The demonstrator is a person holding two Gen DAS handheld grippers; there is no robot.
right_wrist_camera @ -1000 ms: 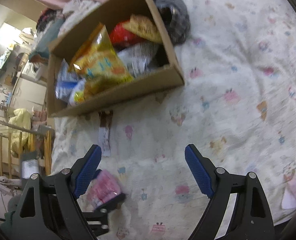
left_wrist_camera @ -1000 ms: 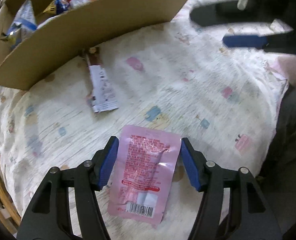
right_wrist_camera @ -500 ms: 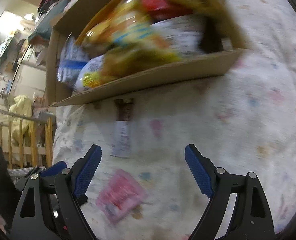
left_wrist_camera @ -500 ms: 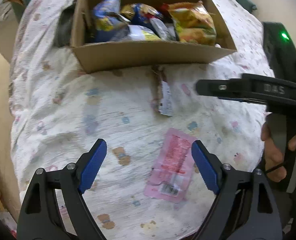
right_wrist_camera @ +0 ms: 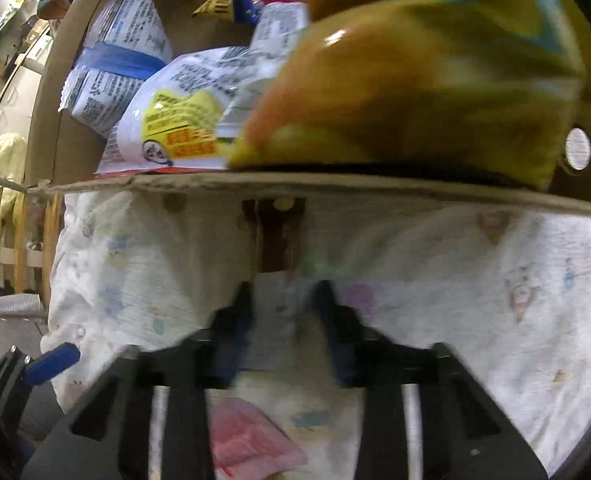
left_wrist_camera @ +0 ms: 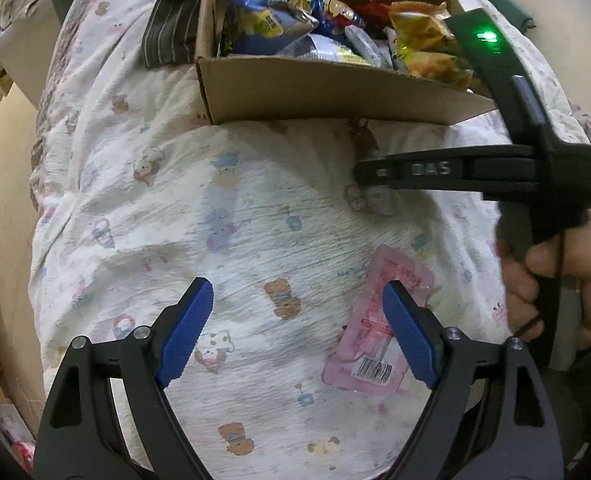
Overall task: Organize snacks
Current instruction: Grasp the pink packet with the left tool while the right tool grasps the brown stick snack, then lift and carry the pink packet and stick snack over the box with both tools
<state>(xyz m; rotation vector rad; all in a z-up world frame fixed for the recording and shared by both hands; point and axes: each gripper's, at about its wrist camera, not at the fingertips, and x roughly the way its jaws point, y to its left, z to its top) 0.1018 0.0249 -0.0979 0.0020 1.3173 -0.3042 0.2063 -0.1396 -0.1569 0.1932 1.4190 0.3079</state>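
A cardboard box [left_wrist_camera: 315, 92] full of snack bags stands at the far side of the printed bedcover. A brown and white stick packet [right_wrist_camera: 279, 248] lies against its front wall. My right gripper [right_wrist_camera: 283, 306] points down over it, blurred, its jaws closing onto the packet's white end. In the left wrist view the same right gripper [left_wrist_camera: 369, 172] covers the stick packet [left_wrist_camera: 363, 140]. My left gripper [left_wrist_camera: 297, 334] hangs open over bare cloth. A pink packet [left_wrist_camera: 379, 332] lies flat beside its right finger, not held. The pink packet [right_wrist_camera: 251, 448] also shows below the right gripper.
A dark striped cloth [left_wrist_camera: 171, 28] lies by the box's left corner. A person's hand [left_wrist_camera: 535, 280] holds the right gripper's handle. Wooden crib rails [right_wrist_camera: 11, 240] stand past the bed's left edge. One blue pad [right_wrist_camera: 53, 360] of the left gripper shows at lower left.
My left gripper let the pink packet go, opened wide and drew away to its left. My right gripper dropped toward the box front and drew its jaws in on the stick packet.
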